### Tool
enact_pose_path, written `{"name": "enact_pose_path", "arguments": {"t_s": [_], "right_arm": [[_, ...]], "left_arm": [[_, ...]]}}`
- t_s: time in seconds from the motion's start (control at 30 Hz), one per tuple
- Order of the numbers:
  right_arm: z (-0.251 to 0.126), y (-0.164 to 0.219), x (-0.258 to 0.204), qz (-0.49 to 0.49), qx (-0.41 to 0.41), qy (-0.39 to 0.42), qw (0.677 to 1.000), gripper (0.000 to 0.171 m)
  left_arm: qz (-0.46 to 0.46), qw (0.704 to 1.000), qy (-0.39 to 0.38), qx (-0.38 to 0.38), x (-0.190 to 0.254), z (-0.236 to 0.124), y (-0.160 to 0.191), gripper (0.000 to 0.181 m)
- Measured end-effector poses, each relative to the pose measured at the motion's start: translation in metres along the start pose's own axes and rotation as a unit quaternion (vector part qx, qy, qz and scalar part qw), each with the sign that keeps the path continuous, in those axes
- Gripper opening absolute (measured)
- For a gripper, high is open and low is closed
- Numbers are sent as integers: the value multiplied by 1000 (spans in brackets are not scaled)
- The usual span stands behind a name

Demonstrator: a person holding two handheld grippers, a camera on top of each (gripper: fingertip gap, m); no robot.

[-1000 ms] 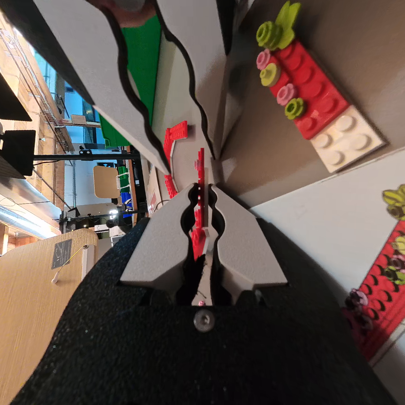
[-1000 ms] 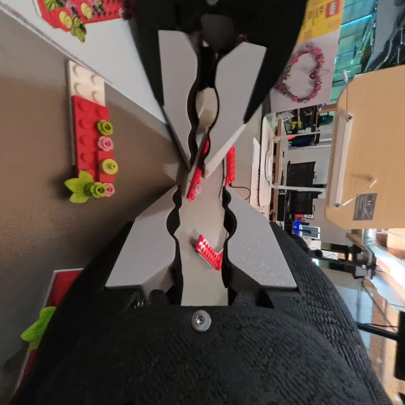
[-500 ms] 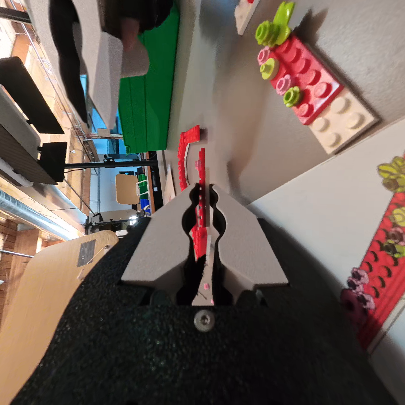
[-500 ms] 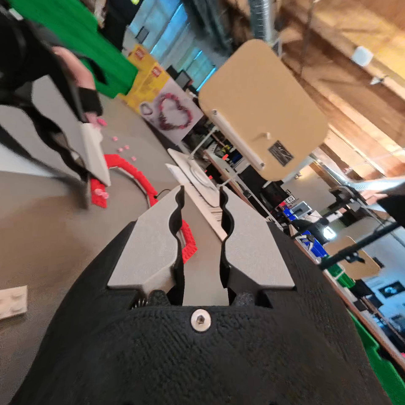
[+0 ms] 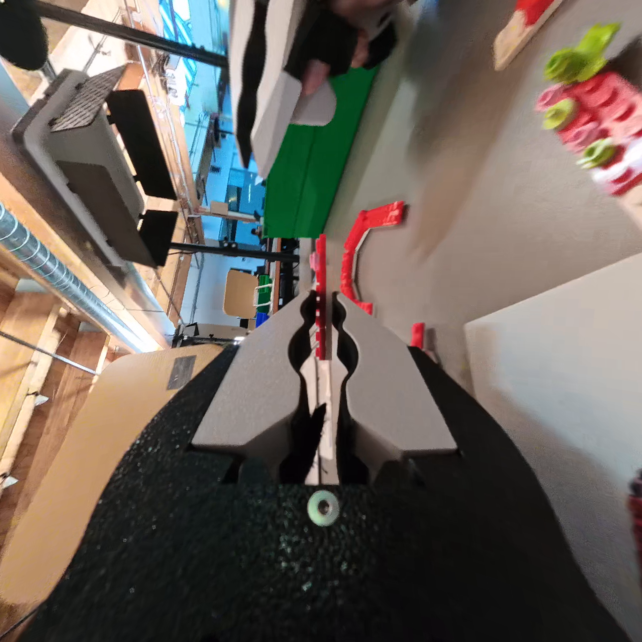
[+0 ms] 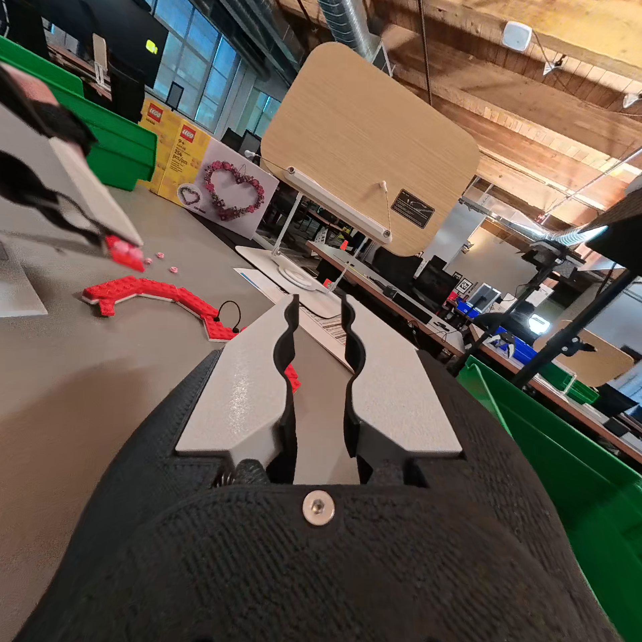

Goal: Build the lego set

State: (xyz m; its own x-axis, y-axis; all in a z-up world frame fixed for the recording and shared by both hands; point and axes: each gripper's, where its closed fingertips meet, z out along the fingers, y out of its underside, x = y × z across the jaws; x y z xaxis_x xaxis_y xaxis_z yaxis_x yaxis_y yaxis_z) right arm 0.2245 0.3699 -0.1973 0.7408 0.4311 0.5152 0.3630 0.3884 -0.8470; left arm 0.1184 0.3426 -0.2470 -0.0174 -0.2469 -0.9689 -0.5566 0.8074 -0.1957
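My left gripper (image 5: 323, 295) is shut on a thin red plate piece (image 5: 321, 278) with a small pink stud, held edge-on above the table. It also shows in the right wrist view (image 6: 121, 248), at the far left, with the red piece (image 6: 126, 252) at its tips. My right gripper (image 6: 318, 302) is open and empty, low over the table. A curved red plate assembly (image 6: 166, 293) lies on the grey table ahead of it, and also shows in the left wrist view (image 5: 351, 257). A red-and-white plate with green and pink flowers (image 5: 597, 104) lies blurred at upper right.
Small pink studs (image 6: 160, 256) lie loose by the red curve. A yellow set box (image 6: 208, 180), a wooden book stand (image 6: 364, 153) on a white base and a paper booklet (image 6: 312, 316) stand behind. Green bins (image 6: 556, 434) sit right and far left (image 6: 114, 139). A white sheet (image 5: 556, 364) lies near. About 12 centimeters separates my left fingertips from my right.
My right gripper has pulled away from the left one and swung level, staying open. My left gripper has tilted while keeping hold of the red piece.
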Motion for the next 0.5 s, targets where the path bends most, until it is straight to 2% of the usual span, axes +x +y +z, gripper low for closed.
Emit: {"name": "enact_pose_path", "arguments": {"t_s": [0.17, 0.27, 0.5], "right_arm": [[1, -1, -6, -11, 3, -15, 1000, 20], [1, -2, -5, -4, 7, -15, 1000, 20], [-1, 1, 7, 27, 8, 3, 1000, 20]], "left_arm": [[20, 998, -13, -63, -26, -22, 21, 5], [-1, 995, -24, -101, -37, -44, 35, 5], [-10, 983, -41, -179, -18, -82, 66, 5]]}}
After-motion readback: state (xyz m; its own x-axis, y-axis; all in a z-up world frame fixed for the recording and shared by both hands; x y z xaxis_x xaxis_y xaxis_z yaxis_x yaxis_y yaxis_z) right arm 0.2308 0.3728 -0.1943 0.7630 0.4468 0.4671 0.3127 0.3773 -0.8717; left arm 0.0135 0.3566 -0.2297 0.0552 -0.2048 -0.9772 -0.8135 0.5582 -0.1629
